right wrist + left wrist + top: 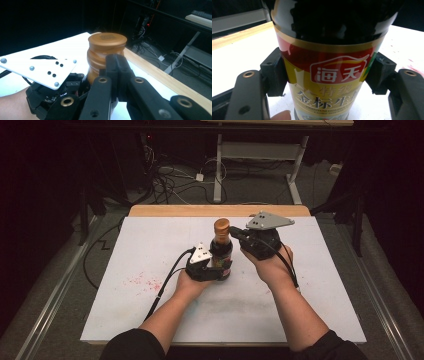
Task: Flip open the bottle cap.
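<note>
A dark sauce bottle (221, 251) with an amber screw cap (222, 224) stands upright mid-table. My left gripper (222, 270) is shut on its lower body; in the left gripper view both pads (274, 72) press the red and gold label of the bottle (329, 75). My right gripper (233, 233) is at neck height on the bottle's right side. In the right gripper view its jaws lie together, shut with nothing between them, and the right gripper (117, 65) tips sit against the neck just below the cap (107, 41). The left gripper's grey plate (40, 67) lies below left.
The bottle rests on a white board (310, 270) with red speckles (142, 282) at its left. A wooden table edge (200, 210) runs along the far side. Beyond it are floor cables (170, 175) and a desk's white legs (218, 170).
</note>
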A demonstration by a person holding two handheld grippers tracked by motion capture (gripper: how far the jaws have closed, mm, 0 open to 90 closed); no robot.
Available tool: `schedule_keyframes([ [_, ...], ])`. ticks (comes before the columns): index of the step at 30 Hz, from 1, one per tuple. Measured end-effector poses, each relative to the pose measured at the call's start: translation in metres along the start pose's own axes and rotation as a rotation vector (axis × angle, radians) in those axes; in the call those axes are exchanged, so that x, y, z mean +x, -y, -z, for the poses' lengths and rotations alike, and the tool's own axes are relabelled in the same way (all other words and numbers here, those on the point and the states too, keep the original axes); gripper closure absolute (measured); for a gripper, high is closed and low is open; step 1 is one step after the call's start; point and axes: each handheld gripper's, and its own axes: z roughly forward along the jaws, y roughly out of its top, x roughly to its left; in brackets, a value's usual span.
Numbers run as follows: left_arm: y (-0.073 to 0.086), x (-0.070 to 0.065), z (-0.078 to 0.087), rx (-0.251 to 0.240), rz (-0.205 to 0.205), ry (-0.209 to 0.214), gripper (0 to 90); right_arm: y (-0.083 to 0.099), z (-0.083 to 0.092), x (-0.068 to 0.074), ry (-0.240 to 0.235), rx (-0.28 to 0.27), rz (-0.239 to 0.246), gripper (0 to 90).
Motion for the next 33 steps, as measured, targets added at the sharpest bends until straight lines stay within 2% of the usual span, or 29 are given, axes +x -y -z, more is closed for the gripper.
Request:
schedule_keyframes([
  [33,0.0003,0.0001,0.0,-0.006,0.005,-0.006,28.7,-0.0082,-0.0019,-0.0003,0.015,-0.018,-0.009,90.0],
])
